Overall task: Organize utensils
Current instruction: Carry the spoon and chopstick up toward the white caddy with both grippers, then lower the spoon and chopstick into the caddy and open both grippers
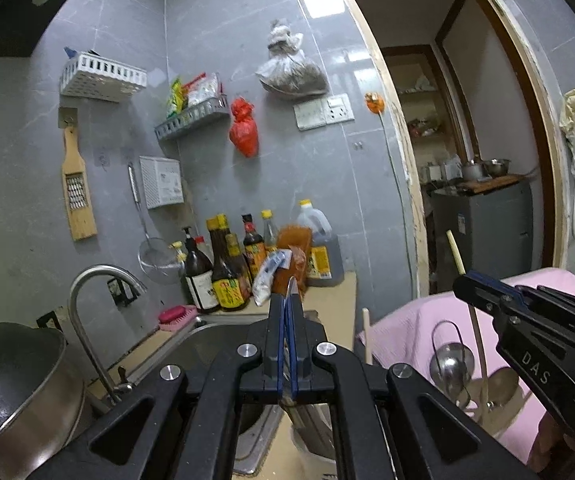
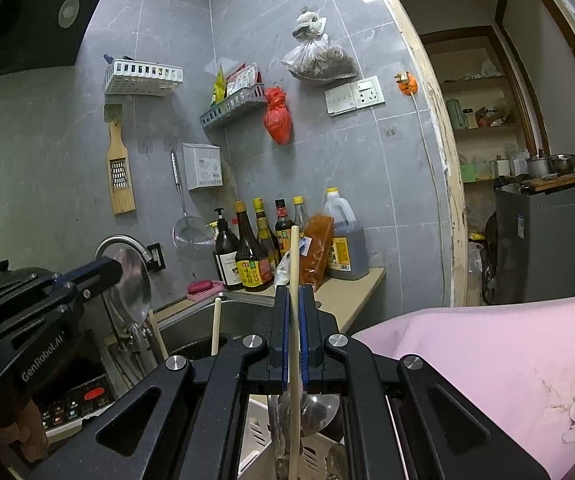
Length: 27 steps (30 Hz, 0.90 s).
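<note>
My left gripper (image 1: 286,308) is shut on a flat metal spatula (image 1: 290,286), held upright over the sink; from the right wrist view it shows as a shiny round blade (image 2: 129,280) in that gripper (image 2: 103,272). My right gripper (image 2: 294,300) is shut on a long wooden chopstick (image 2: 294,264), also seen in the left wrist view (image 1: 456,254) in that gripper (image 1: 467,280). Below the right gripper stand more utensils in a white holder (image 2: 259,436), among them a metal ladle (image 2: 319,408). Another wooden stick (image 2: 216,326) rises beside the sink.
A steel sink (image 1: 223,336) with a curved tap (image 1: 87,300) lies ahead. Sauce bottles (image 1: 227,268) and an oil jug (image 1: 321,248) crowd the counter's back. A pot (image 1: 15,380) sits at left. A pink cloth (image 2: 487,360) covers the right. A grater (image 1: 77,192) and strainer (image 1: 155,256) hang on the wall.
</note>
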Tool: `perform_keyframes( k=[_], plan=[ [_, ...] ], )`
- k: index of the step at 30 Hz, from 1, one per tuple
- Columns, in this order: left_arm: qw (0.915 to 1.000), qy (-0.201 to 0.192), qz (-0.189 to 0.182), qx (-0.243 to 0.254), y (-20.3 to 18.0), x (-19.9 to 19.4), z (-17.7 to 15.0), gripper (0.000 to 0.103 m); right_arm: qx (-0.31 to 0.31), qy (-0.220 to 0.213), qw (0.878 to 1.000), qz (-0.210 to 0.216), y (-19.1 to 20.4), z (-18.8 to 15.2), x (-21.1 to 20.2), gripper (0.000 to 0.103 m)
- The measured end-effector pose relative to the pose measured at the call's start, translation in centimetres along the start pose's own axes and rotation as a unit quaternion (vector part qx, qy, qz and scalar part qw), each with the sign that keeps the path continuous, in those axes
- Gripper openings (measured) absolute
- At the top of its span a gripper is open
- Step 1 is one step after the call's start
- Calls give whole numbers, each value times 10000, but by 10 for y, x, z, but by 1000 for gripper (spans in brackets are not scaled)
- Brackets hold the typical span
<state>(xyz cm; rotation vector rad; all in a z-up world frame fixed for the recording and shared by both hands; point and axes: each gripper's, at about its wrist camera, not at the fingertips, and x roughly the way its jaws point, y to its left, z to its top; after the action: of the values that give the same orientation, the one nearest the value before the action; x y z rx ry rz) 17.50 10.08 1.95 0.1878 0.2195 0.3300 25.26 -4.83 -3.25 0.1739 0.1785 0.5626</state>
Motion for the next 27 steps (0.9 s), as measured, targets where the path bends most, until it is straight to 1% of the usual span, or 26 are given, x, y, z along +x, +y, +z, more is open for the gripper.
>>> perform_keyframes(
  k=[7, 10, 14, 17, 19, 27],
  plan=[
    [9985, 387, -322, -220, 1, 2, -8, 4, -32, -74, 9999, -67, 1, 1, -10, 4],
    [9975, 520, -428, -231, 0, 2, -12, 4, -124, -125, 9998, -87, 4, 2, -20, 4],
    [9938, 744, -696, -436, 4, 3, -15, 6, -151, -133, 9998, -93, 6, 4, -33, 5],
    [9887, 969, -932, -662, 8, 7, -18, 7, -166, -27, 9998, -70, 8, 6, -38, 4],
    [9860, 1033, -1031, -803, 11, 8, -20, 7, -161, 33, 9998, -56, 8, 5, -41, 4],
    [9788, 1205, -1249, -1089, 20, 12, -21, 8, -100, 324, 9994, -117, 8, -3, -45, 4]
  ],
)
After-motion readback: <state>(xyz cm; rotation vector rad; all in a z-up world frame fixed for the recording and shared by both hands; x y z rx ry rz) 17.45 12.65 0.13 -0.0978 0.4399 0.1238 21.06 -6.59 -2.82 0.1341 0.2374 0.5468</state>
